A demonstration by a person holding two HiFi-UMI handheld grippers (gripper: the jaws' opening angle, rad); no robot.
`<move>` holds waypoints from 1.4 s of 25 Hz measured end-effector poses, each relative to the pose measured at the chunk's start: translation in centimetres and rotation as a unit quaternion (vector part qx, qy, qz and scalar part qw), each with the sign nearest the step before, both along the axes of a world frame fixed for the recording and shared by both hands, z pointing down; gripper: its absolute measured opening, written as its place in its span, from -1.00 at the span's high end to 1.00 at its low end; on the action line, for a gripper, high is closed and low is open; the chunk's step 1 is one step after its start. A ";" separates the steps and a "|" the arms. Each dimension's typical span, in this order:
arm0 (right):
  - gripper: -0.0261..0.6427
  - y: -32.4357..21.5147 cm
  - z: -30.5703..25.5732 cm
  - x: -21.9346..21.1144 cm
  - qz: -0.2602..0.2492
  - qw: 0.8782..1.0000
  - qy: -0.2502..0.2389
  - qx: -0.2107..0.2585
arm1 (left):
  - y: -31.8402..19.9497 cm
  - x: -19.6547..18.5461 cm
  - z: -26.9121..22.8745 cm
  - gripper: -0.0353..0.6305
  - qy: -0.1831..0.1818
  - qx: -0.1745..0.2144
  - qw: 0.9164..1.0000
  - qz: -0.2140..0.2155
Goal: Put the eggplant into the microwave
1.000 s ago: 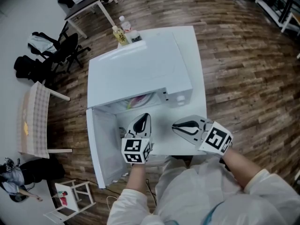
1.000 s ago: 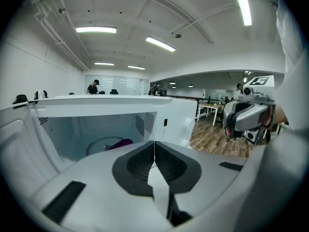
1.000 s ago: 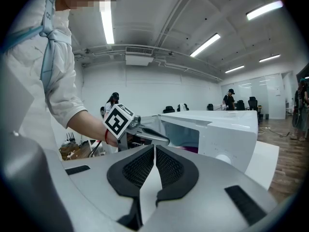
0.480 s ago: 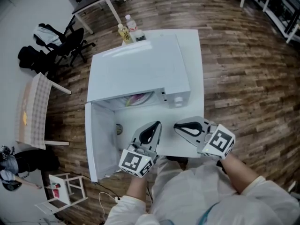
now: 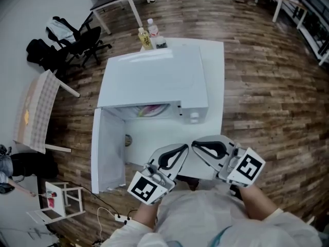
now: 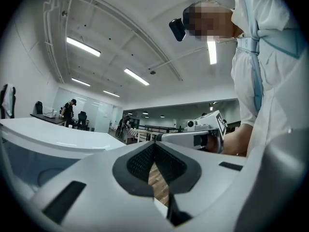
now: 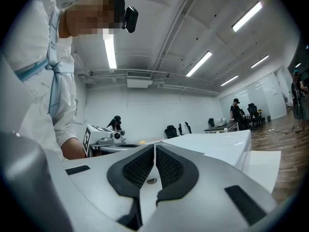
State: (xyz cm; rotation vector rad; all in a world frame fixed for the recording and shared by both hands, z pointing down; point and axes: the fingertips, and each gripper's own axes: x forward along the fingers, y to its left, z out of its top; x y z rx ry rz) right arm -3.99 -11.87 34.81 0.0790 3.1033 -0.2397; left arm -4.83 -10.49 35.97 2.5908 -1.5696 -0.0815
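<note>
left claw point(image 5: 179, 150) now nearer right claw point(image 5: 198, 146)

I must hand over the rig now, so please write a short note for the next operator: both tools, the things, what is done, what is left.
Left tool: shut, empty, held near the body.
Right tool: shut, empty, beside it.
Microwave on the table, its door open to the left.
A pinkish thing lies inside, probably the eggplant; I cannot confirm.
Done: the placing, it seems.
Left: check it, perhaps close the door.
</note>
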 end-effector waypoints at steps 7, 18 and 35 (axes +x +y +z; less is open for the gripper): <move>0.82 -1.0 -0.2 0.9 0.007 1.000 -0.001 0.000 | -0.5 -0.1 -1.4 0.89 0.003 0.017 1.000 0.003; 0.83 -1.3 1.3 0.7 0.008 1.000 0.026 0.002 | -0.8 0.0 -1.6 0.89 0.014 0.016 1.000 0.004; 0.83 -0.9 1.7 -0.5 0.007 1.000 0.028 -0.008 | -0.1 -1.1 -2.0 0.89 0.029 0.020 0.999 0.001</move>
